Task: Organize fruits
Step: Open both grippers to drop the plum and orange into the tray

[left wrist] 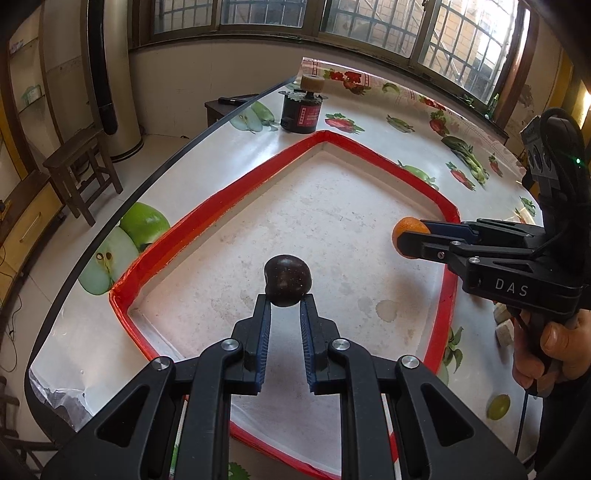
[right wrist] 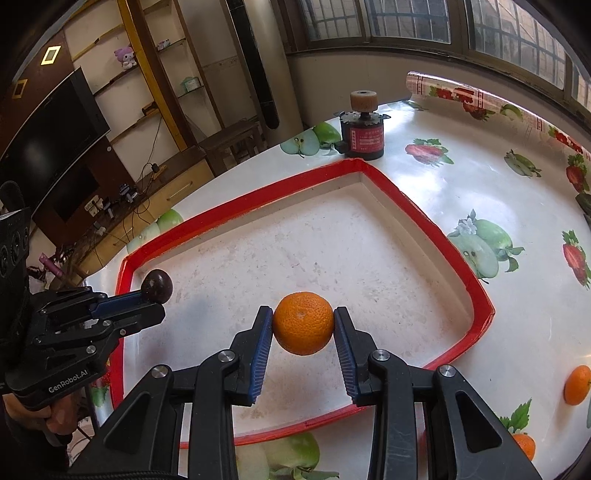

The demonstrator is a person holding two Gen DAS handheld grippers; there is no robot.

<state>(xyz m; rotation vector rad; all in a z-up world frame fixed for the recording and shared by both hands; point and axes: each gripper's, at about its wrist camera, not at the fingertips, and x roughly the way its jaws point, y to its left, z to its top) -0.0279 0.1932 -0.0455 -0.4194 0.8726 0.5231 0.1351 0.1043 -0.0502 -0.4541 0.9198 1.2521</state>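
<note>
Barred windows (left wrist: 369, 22) run behind a table (left wrist: 388, 107) covered in a fruit-print cloth, where a white tray with a red rim (left wrist: 221, 195) lies beside a small black-and-red motor (left wrist: 301, 110). Over the tray, the left gripper (left wrist: 286, 306) is clamped on a dark purple fruit (left wrist: 288, 280) at its fingertips – the right gripper (right wrist: 303, 325) grips a mandarin (right wrist: 303, 323) the same way. Another mandarin (right wrist: 578, 384) sits on the cloth outside the tray, well off to the right.
</note>
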